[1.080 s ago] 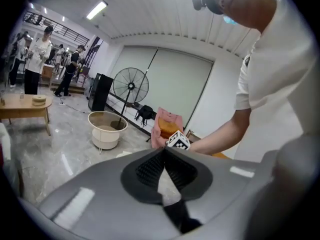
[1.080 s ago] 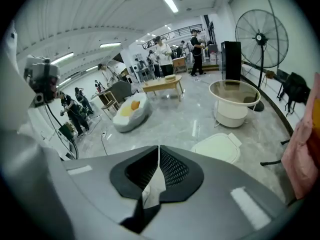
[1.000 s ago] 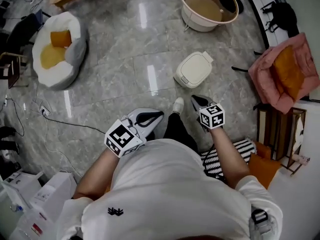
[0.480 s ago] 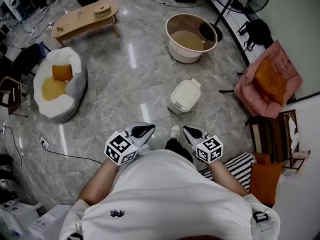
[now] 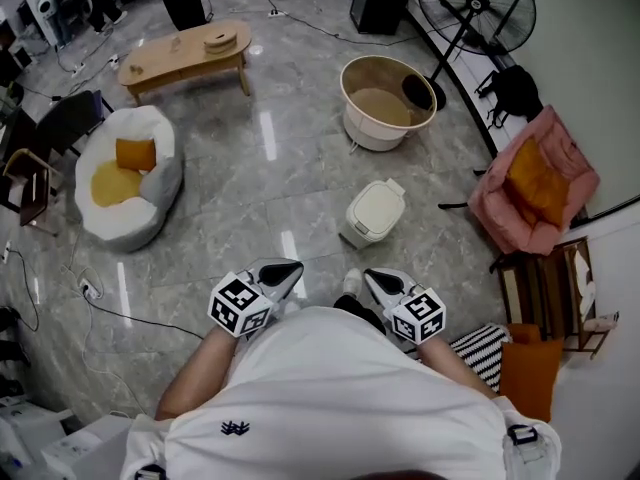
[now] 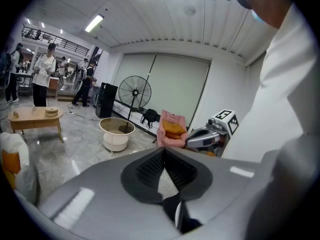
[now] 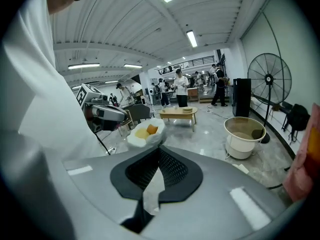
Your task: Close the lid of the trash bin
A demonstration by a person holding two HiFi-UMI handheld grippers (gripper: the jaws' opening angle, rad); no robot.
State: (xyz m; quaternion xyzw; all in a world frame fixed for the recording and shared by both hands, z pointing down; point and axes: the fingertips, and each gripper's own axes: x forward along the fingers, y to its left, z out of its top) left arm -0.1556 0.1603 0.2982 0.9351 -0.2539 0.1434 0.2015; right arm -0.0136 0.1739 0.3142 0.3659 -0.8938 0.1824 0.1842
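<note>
Tools: two.
- Left tool: clenched, pads meeting tip to tip, nothing between them.
- Right tool: likewise clenched and empty.
- Both are held low, close to the person's body, side by side and pointing out across the floor.

Trash bin: one, white. It stands on the floor farther off than the tools, roughly in line beyond the right tool and well apart from both. Its lid lies down flat on the body.

Other items, one of each:
- Round beige tub, farther still.
- Standing fan, far right.
- Pink armchair with an orange cushion, right.
- White beanbag seat, left.
- Low wooden table, far left.
- Striped rug, near right.

Floor: grey polished stone tiles showing streaks of reflected light, with loose cables at the near left.
</note>
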